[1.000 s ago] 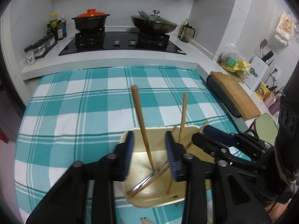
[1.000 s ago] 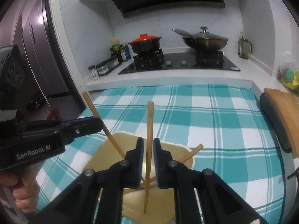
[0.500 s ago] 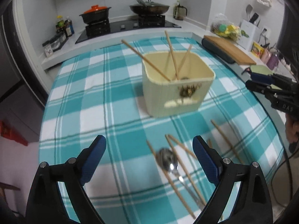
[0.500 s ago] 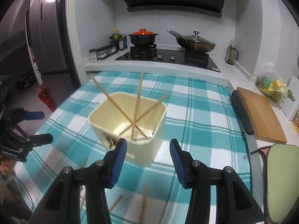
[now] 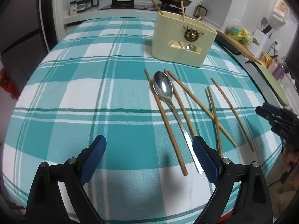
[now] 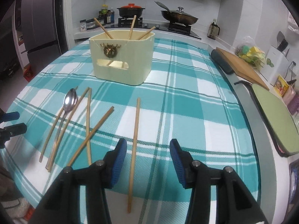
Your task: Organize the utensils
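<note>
A cream utensil holder (image 5: pixel 182 37) (image 6: pixel 122 56) stands on the teal checked cloth with three chopsticks and a spoon inside. A metal spoon (image 5: pixel 164 91) (image 6: pixel 69 100) and several loose wooden chopsticks (image 5: pixel 165 123) (image 6: pixel 87 119) lie on the cloth in front of it. One chopstick (image 6: pixel 135 128) lies alone, reaching between my right fingers. My left gripper (image 5: pixel 149 156) is open and empty, low over the cloth, left of the spoon handle. My right gripper (image 6: pixel 148 160) is open and empty; it also shows at the right edge of the left wrist view (image 5: pixel 274 115).
A wooden cutting board (image 6: pixel 241 63) and a green mat (image 6: pixel 274 115) lie on the counter to the right. The stove with a red-lidded pot (image 6: pixel 130 9) and a wok (image 6: pixel 177 16) is behind the table. A fridge (image 6: pixel 37 18) stands at the left.
Both grippers have let go of chopsticks in the holder, opened, and pulled back and down toward the near table edge. The loose spoon and chopsticks have come into view.
</note>
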A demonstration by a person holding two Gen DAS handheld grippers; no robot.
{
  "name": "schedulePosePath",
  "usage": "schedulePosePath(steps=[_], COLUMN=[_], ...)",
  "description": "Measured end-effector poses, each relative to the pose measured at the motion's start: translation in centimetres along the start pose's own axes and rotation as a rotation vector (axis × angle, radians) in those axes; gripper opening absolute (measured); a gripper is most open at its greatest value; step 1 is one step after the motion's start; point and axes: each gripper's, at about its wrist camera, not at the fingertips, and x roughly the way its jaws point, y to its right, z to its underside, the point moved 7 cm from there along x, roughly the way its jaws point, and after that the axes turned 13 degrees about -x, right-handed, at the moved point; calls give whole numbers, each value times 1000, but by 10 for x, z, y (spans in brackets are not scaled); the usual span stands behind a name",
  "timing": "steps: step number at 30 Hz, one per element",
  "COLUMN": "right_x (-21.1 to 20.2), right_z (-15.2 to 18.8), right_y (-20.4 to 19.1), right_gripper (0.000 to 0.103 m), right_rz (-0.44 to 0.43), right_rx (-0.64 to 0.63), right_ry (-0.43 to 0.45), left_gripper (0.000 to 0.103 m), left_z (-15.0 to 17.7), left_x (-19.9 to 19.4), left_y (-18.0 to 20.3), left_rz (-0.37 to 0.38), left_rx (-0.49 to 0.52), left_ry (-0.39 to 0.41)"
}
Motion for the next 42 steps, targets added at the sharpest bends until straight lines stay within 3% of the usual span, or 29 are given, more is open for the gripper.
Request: schedulePosePath(steps=[13, 32, 42], right_x=[0, -2, -8], right_z=[56, 72, 68], right_y=[4, 11, 11], right_gripper=[49, 49, 49], right_rz=[62, 63, 54], right_rx=[132, 210, 219], right_ry=[-16, 18, 53], left_gripper=[94, 94, 94], left_z=[26, 13, -13], left_x=[16, 38, 69], left_y=[10, 7, -1], left_rz=[-8, -26, -168], left_rx=[-2, -53, -15], left_ry=[0, -19, 15])
